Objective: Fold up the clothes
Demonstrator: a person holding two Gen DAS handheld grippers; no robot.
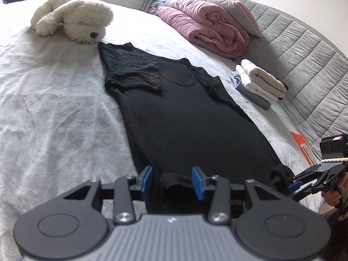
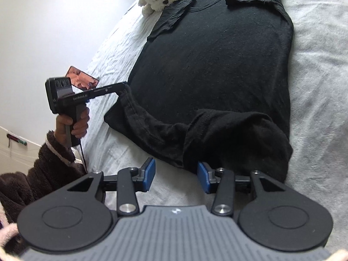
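A black short-sleeved knit T-shirt lies spread flat, both sleeves folded in over the chest, on the white textured bedspread of a bed, its neckline towards a cream plush toy dog that lies just beyond the collar. The left gripper hangs over the hem at the near end, its 2 blue-padded fingers apart; in the left wrist view a small raised fold of the hem sits between them without either pad pressing on it, while in the right wrist view that gripper's tip meets a lifted corner of the hem, and the pictures do not settle whether the cloth is pinched. A hand in a dark brown fleece sleeve grips its handle. The right gripper sits at the other hem corner, where the cloth is bunched and turned up; its fingers are apart, the right pad at the edge of the bunched fabric, the left pad over bare bedspread, nothing clamped. To the right of the shirt in the left wrist view lie a small stack of folded white and grey clothes, a rolled pink quilt and a grey quilted headboard.
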